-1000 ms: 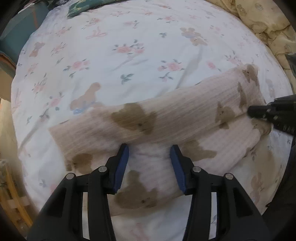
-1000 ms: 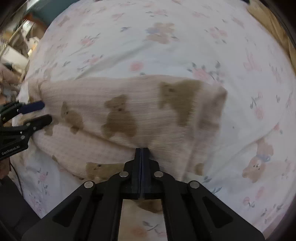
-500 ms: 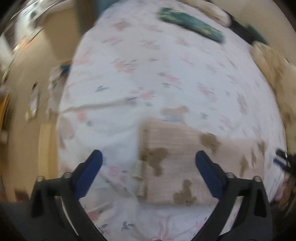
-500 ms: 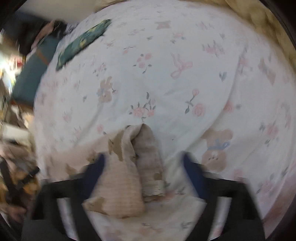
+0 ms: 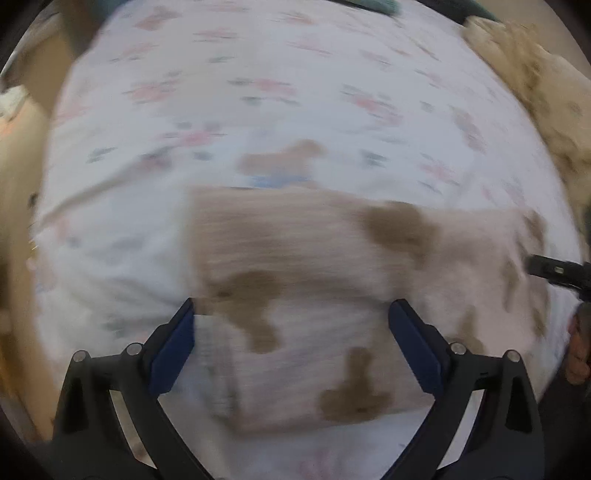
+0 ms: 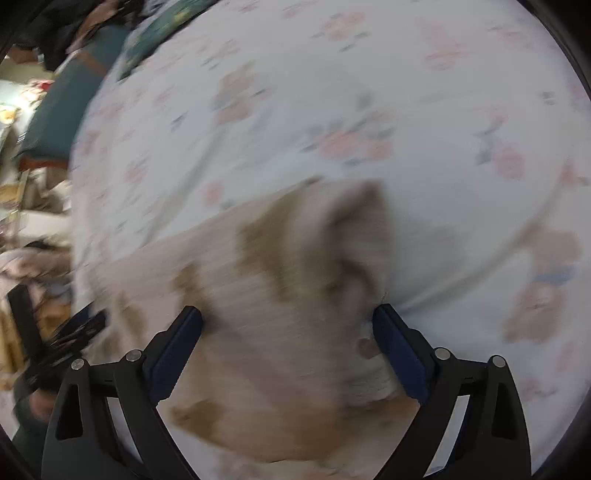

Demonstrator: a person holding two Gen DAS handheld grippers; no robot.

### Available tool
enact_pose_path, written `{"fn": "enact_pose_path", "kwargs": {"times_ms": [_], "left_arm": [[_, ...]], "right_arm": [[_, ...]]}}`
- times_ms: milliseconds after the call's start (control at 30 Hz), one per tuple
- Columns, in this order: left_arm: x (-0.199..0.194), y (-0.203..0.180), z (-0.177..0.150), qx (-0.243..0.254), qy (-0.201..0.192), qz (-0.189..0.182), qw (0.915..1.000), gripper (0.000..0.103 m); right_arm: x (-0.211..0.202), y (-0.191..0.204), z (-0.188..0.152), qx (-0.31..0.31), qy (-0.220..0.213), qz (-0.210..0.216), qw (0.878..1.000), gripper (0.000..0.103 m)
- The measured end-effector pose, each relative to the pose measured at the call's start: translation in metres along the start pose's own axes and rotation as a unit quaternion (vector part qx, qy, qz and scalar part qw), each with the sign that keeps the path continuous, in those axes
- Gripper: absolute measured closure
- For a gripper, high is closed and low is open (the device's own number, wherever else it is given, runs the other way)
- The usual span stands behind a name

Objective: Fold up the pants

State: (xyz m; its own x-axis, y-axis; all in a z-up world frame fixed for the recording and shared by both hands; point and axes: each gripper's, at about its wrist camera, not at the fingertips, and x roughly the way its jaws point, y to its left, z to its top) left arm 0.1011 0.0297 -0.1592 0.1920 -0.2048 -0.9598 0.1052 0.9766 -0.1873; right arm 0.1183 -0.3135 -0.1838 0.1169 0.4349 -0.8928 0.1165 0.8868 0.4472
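The pants (image 5: 314,258) are pale pink ribbed knit with brown bear prints. They lie folded in a long band on the floral bed sheet (image 5: 258,92). My left gripper (image 5: 291,310) is open, jaws wide, over the band's left end, its blue pads (image 5: 173,347) clear of the fabric. My right gripper (image 6: 288,314) is also open over the right end of the pants (image 6: 288,266), where a fold stands up a little. Each gripper appears at the edge of the other's view: right gripper (image 5: 554,271), left gripper (image 6: 74,332). Both views are motion-blurred.
A crumpled cream blanket (image 5: 535,81) lies at the sheet's far right. A dark green patterned item (image 6: 159,29) rests at the far end of the bed. A teal object (image 6: 55,110) and clutter (image 6: 29,206) lie beyond the bed's left edge.
Both grippers opened and let go of the pants. Each then swung outward, the left toward the band's left end and the right toward its right end. The pants stay folded.
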Motion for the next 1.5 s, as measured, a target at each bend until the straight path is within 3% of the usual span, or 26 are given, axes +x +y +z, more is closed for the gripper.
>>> {"fn": "enact_pose_path", "kwargs": {"times_ms": [67, 133, 167, 200, 233, 267, 333, 433, 567, 700, 833, 1000, 1267, 1433, 1500], "left_arm": [[0.002, -0.010, 0.000, 0.027, -0.003, 0.014, 0.9995, 0.011], [0.002, -0.009, 0.001, 0.020, -0.003, 0.014, 0.9997, 0.021], [0.001, -0.010, 0.001, 0.016, -0.003, 0.009, 0.9998, 0.034], [-0.002, -0.009, 0.003, 0.012, -0.004, 0.000, 0.9999, 0.042], [-0.005, -0.009, 0.004, 0.007, -0.002, -0.012, 0.9999, 0.063], [-0.004, -0.006, 0.005, 0.006, 0.002, -0.022, 0.9997, 0.079], [-0.004, -0.009, 0.003, 0.014, 0.013, -0.037, 0.9991, 0.091], [-0.018, -0.019, 0.006, 0.025, -0.003, -0.039, 0.9989, 0.094], [-0.062, -0.017, 0.027, 0.012, -0.058, -0.058, 0.9966, 0.094], [-0.098, -0.013, 0.066, 0.015, -0.102, -0.054, 0.9932, 0.094], [-0.114, -0.014, 0.118, 0.049, -0.130, -0.037, 0.9897, 0.094], [-0.109, 0.012, 0.192, 0.051, -0.162, -0.043, 0.9846, 0.093], [-0.055, 0.032, 0.348, 0.055, -0.203, -0.019, 0.9774, 0.093], [-0.004, 0.049, 0.435, 0.026, -0.218, 0.008, 0.9755, 0.093], [0.013, 0.059, 0.454, 0.008, -0.211, 0.010, 0.9774, 0.093]], "right_arm": [[0.003, 0.008, -0.005, -0.026, 0.001, -0.013, 1.000, 0.014], [0.003, 0.012, -0.007, -0.033, -0.004, -0.024, 0.999, 0.033], [0.002, 0.012, -0.008, -0.031, -0.006, -0.022, 0.999, 0.048], [0.001, 0.013, -0.007, -0.028, -0.006, -0.018, 0.999, 0.058], [0.001, 0.011, -0.006, -0.026, -0.004, -0.007, 1.000, 0.072], [0.001, 0.014, -0.007, -0.031, -0.001, 0.003, 1.000, 0.080], [0.002, 0.024, -0.008, -0.057, 0.001, 0.002, 0.998, 0.090], [-0.009, 0.037, -0.011, -0.091, -0.015, 0.009, 0.996, 0.093], [-0.051, 0.048, -0.004, -0.098, -0.079, 0.054, 0.991, 0.093], [-0.084, 0.063, 0.012, -0.116, -0.128, 0.075, 0.982, 0.093], [-0.100, 0.079, 0.055, -0.128, -0.156, 0.077, 0.976, 0.093], [-0.104, 0.106, 0.140, -0.159, -0.183, 0.061, 0.968, 0.093], [-0.063, 0.144, 0.324, -0.203, -0.212, 0.011, 0.956, 0.093], [-0.022, 0.158, 0.410, -0.195, -0.217, -0.004, 0.956, 0.093], [-0.002, 0.159, 0.435, -0.174, -0.217, -0.008, 0.961, 0.093]]}}
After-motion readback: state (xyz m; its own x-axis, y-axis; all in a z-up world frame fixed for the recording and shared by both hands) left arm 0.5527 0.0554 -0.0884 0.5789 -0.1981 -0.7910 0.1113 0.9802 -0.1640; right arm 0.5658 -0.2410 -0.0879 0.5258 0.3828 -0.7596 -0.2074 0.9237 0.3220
